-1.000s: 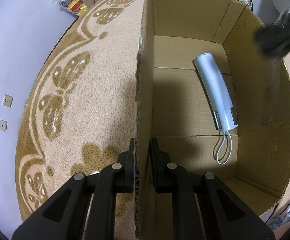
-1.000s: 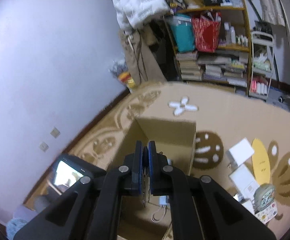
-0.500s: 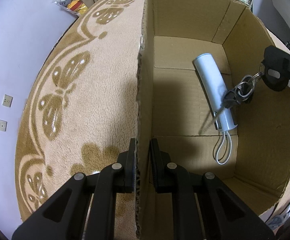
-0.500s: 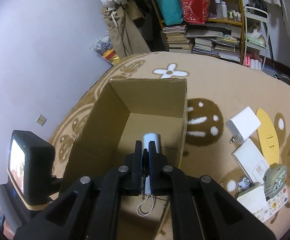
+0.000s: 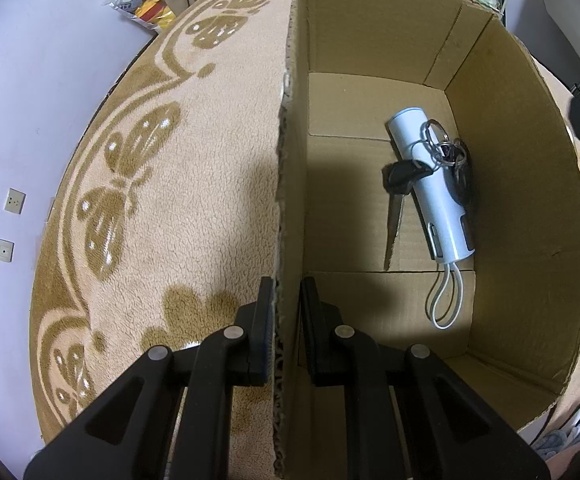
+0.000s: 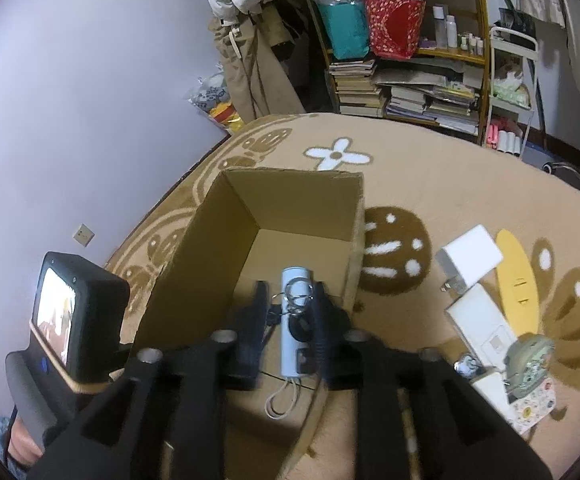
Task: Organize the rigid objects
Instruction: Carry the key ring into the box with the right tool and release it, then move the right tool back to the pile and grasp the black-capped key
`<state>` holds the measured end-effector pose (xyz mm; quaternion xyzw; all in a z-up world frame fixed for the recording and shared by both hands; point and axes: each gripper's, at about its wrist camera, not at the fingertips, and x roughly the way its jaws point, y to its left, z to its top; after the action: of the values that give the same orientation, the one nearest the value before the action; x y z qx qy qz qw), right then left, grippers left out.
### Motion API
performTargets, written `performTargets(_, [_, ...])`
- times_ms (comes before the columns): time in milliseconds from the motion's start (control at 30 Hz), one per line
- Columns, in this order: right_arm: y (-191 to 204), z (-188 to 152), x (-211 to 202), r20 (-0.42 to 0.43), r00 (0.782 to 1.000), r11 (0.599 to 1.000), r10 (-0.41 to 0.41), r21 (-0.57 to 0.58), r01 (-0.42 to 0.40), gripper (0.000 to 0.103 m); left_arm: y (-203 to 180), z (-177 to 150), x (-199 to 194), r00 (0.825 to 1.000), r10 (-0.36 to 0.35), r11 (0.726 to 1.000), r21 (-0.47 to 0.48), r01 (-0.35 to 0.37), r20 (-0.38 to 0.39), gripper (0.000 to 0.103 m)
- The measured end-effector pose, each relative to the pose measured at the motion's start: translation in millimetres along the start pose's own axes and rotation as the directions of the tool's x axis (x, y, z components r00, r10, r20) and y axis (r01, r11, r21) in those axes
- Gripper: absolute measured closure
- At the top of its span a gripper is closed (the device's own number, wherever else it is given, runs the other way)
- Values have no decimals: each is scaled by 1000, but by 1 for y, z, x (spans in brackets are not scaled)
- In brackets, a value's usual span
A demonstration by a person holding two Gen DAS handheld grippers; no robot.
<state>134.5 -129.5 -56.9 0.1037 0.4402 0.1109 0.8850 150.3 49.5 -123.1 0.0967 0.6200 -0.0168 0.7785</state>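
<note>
An open cardboard box [image 5: 509,184] [image 6: 218,256] stands on the rug. My left gripper [image 5: 288,312] is shut on its left wall, one finger on each side. Inside lies a light-blue cylinder with a white loop [image 5: 433,196] [image 6: 291,340]. A bunch of keys on rings [image 5: 437,156] [image 6: 295,300] rests across the cylinder, one long key pointing down to the box floor. My right gripper [image 6: 288,316] hovers above the box, open, with nothing between its fingers; the keys lie below the gap.
Right of the box on the rug lie a white charger [image 6: 469,260], a white box [image 6: 485,328], a yellow flat piece [image 6: 515,280] and a small round clock [image 6: 527,360]. A bookshelf [image 6: 409,80] stands behind. The left gripper's camera unit [image 6: 70,320] is at lower left.
The right gripper has opened and let go of the keys, which dropped onto the cylinder in the box. The left gripper has kept its hold on the box wall.
</note>
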Motion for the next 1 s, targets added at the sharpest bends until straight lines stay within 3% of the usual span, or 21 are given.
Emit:
performTargets(33, [-2,-1,-3,8,1000,1000,-7,-1,7,57,0,0,0,1000,0,1000,0,0,-1,90])
performTargets(133, [-9,-3,-11,20,999,1000,-31,0,31,51,0,0,0,1000,-1,1000,-1,1,-1,90])
performTargets(267, [-24,-7,-15,15,999,998,-52,42,51,24,0,0,0,1000,-1,1000,0,1,0,90])
performTargets(433, [-48,-18,-19,7,998,992,-67,103,66,3,0,0,0,1000,-1,1000,-1,1,0,90])
performTargets(733, [-80,-44,-5,-80,992,984,-94,141,105,2,0,0,0,1000,0,1000,0,0,0,89])
performTargets(1000, [-99,-64,17,-190,982,973,-17,222,60,2,-1,-1,-1,1000,3,1000,3,-3,0,89])
